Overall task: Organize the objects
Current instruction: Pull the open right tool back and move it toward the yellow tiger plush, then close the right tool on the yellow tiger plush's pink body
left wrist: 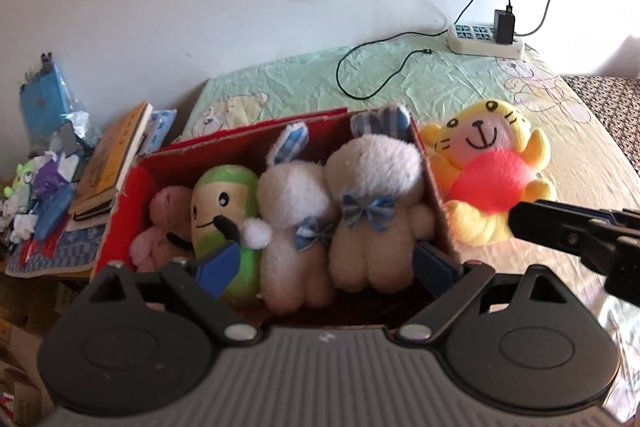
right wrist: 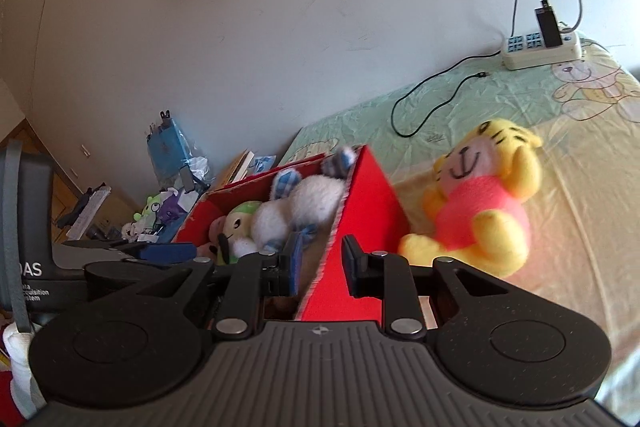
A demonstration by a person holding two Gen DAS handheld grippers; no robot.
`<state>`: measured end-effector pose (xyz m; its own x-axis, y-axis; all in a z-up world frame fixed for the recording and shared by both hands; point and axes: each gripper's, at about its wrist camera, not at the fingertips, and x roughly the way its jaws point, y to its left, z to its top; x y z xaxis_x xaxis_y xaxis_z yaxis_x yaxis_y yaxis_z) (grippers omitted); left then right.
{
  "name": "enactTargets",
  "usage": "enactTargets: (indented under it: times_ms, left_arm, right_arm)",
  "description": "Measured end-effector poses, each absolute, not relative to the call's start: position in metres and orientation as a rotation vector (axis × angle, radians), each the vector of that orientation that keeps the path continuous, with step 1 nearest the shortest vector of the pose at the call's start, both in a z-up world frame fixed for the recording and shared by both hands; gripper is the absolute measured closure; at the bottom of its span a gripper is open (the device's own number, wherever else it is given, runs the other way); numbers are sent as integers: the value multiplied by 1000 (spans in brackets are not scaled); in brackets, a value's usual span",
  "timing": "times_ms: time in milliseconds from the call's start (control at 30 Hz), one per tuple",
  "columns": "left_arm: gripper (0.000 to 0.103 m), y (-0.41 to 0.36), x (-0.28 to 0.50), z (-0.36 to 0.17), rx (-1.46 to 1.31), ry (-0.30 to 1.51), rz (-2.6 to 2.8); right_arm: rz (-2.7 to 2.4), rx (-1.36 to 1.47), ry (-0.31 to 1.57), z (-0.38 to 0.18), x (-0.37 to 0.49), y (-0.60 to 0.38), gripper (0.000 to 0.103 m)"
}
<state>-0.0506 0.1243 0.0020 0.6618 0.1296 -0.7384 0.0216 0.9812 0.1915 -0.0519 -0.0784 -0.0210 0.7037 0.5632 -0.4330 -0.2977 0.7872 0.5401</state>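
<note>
A red cardboard box on the bed holds a pink toy, a green toy and two white bunnies. A yellow tiger plush in a pink shirt lies on the bed right of the box. My left gripper is open, over the box, its fingers either side of the bunnies. My right gripper straddles the box's right wall, one finger inside and one outside; I cannot tell if it pinches the wall.
A white power strip with a black charger and cable lies at the bed's far side by the wall. Left of the bed is a side table with books, a blue packet and small clutter.
</note>
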Motion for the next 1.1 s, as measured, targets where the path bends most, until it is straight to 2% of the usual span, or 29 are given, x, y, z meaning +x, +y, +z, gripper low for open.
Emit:
enactTargets:
  times_ms: [433,633,767,1100]
  left_arm:
    - [15,68,-55,14,173,803,33]
    - [16,39,-55,11,203,797,-49]
    - [16,29,-56,4,208,800,-107]
    - [17,42,-50,2,160,814,-97]
  right_arm:
    - [434,490,673,-42,-47,-146,77]
    - [389,535,714,-58,-40,-170,73]
    - [367,522,715,-63,-34,-172,53]
    - [412,334,692,-77,-10,-146,49]
